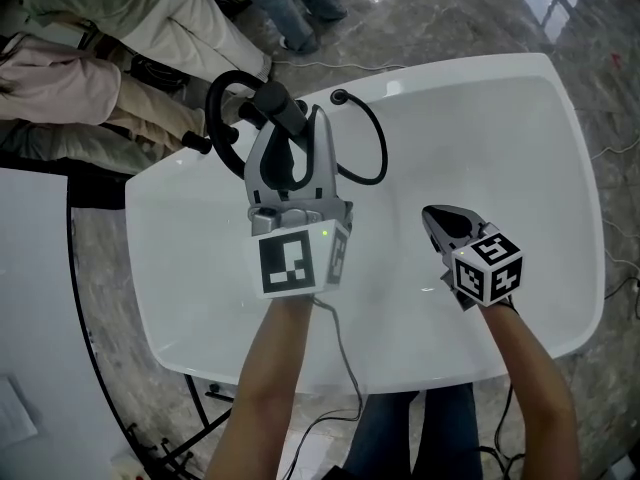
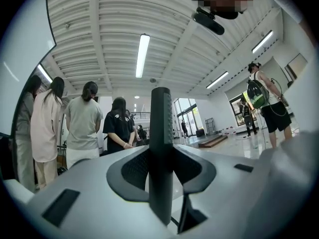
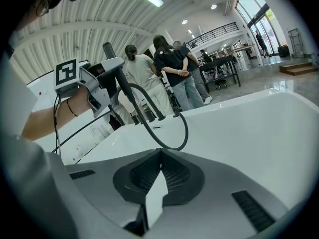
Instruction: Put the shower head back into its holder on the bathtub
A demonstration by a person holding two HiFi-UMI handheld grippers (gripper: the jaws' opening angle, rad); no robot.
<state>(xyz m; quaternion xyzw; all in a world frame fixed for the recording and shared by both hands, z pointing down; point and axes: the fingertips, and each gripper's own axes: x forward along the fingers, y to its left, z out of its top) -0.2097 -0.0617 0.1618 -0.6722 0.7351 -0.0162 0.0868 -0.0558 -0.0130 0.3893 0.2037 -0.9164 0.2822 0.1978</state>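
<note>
Left gripper (image 1: pixel 290 138) pinches the slim black shower head (image 2: pixel 161 143) above the white bathtub (image 1: pixel 520 108), its hose (image 1: pixel 375 138) looping to the rim. Right gripper (image 1: pixel 440 220) hangs alongside, jaws pressed together, empty.

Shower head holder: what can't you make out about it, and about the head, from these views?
- Holder: not seen in the head view, perhaps behind the left gripper and shower head. In the right gripper view, the dark fittings on the bathtub rim are too small to identify.
- Spray face: the left gripper view shows only the handle, edge-on.
</note>
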